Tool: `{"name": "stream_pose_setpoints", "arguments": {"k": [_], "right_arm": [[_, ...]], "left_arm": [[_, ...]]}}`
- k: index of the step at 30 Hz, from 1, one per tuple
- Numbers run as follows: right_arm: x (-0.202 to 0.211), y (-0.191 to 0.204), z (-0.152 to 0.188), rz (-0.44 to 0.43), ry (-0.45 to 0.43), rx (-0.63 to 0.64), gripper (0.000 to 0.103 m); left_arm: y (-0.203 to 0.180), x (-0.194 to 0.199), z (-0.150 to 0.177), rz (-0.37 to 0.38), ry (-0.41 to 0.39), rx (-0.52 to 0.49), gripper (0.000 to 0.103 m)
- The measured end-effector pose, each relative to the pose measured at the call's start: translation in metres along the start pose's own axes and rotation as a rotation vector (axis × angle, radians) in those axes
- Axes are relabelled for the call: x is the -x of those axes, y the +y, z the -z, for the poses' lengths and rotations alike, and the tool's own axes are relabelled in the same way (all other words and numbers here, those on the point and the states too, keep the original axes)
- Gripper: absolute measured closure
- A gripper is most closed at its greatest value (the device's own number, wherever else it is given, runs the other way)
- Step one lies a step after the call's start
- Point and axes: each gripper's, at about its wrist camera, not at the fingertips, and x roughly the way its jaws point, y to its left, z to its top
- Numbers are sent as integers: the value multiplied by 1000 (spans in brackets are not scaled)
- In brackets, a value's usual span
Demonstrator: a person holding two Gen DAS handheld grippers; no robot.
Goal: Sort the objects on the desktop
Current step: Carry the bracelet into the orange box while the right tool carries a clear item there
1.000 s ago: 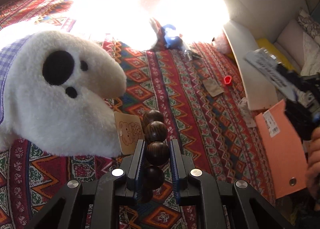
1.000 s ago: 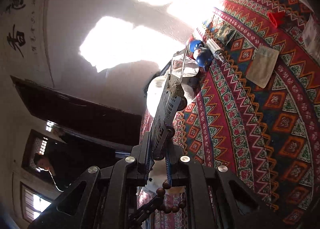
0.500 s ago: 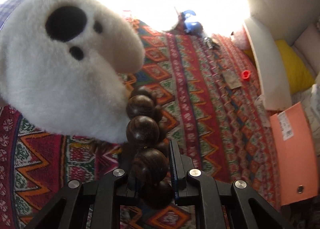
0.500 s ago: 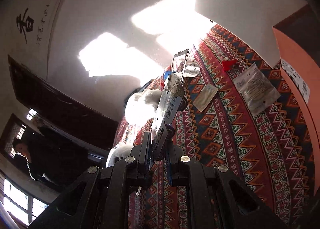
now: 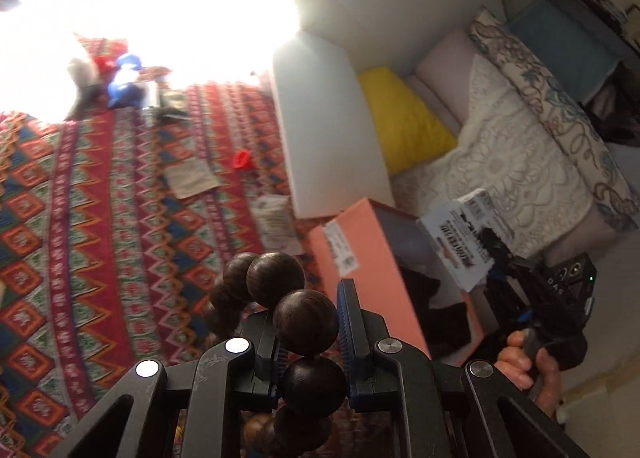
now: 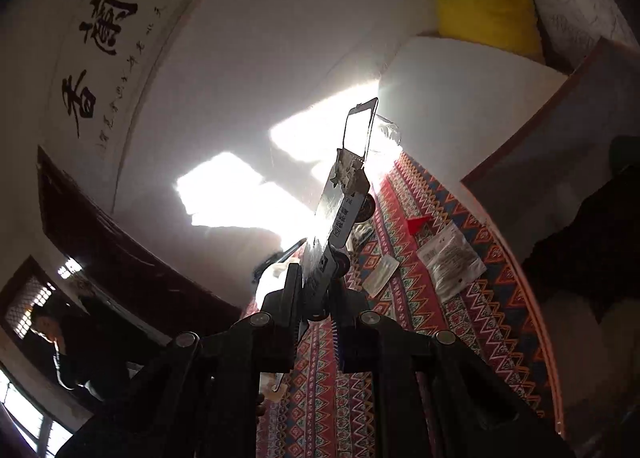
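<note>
I see the worktop's patterned cloth point(image 5: 100, 218) spread under both tools, and the open pink box point(image 5: 360, 270) stands at its edge, just beside my left tool point(image 5: 310, 322). That tool is clenched on a string of dark wooden beads point(image 5: 306, 322), 2 beads sitting between its fingers and the rest curling out ahead. My right tool point(image 6: 316, 294) grips a flat printed packet point(image 6: 340, 210) by its lower end, the packet sticking up beyond the fingers.
</note>
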Motion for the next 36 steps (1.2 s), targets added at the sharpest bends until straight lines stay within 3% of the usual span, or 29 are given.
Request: {"name": "stream_pose_setpoints", "arguments": {"k": [6,10,12,14,15,16,17,19,21,25,31,36], "right_arm": [[93,-6,-20,297,-226,185,89],[129,-32,-31,505,-291,222,89],[136,-48,-36,562,-286,220,89],[138,-62,-40,603,-258,217,86],[130,-68,-40,628,-220,217,84],[121,-75,-39,673,-189,215,74],[115,-82,-37,725,-164,213,46],[112,-87,-34,845,-171,213,21],[117,-86,-34,901,-199,218,21],[126,-72,-32,884,-259,215,21],[109,-41,-27,823,-286,240,20],[70,-7,-16,739,-251,292,20]], "left_arm": [[-117,-80,-17,89,85,-170,87],[-184,-143,-25,143,154,-245,86],[-211,-175,-24,103,182,-307,72],[-234,-207,-18,-11,196,-405,22],[-241,-215,-14,-77,180,-454,18],[-246,-219,-8,-146,155,-503,18],[-250,-224,-3,-215,130,-551,18],[-245,-223,6,-248,122,-588,17],[-232,-217,14,-267,122,-593,16],[-185,-190,25,-319,126,-526,14],[-104,-135,42,-456,105,-418,12],[-35,-83,57,-559,74,-321,9]]}}
